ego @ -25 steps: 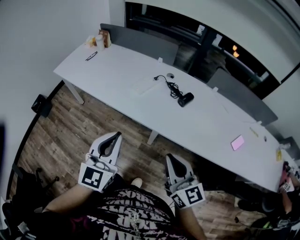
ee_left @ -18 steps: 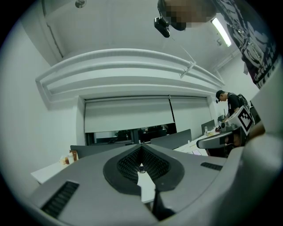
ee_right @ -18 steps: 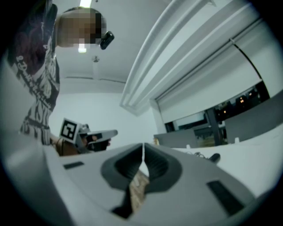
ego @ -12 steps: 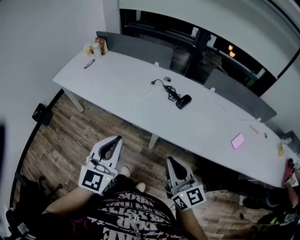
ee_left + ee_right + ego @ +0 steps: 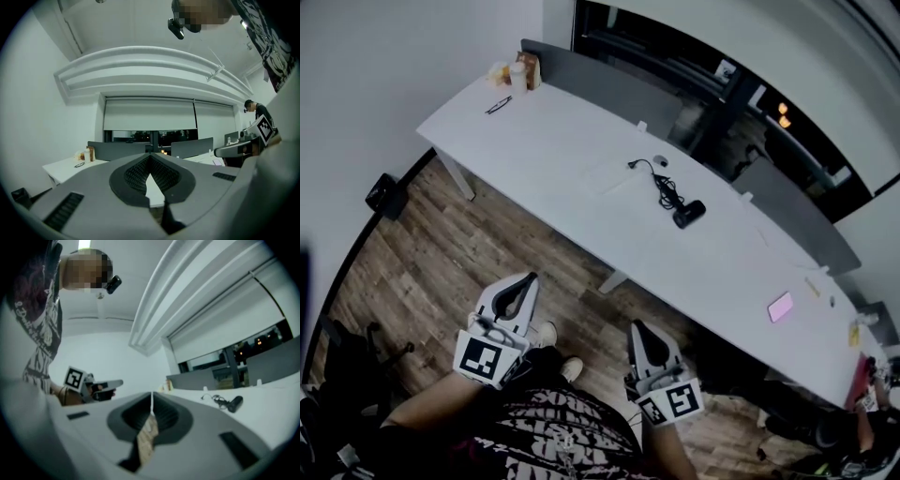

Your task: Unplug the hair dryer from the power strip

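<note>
Head view: left gripper (image 5: 526, 280) and right gripper (image 5: 637, 326), jaws together and empty, faced the far, probably light hair dryer (image 5: 690, 215); its rigid plug (image 5: 631, 165), not the limp cord (image 5: 665, 190), likely offered the surest grip.

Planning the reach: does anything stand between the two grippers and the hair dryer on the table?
Nothing visible does. The left gripper and right gripper are over bare wood floor, short of the table; the hair dryer lies further in, with only bare tabletop between it and the near edge.

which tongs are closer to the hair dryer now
Right. The right tongs are off the table, nearly in line with the hair dryer; the left tongs are farther left.
</note>
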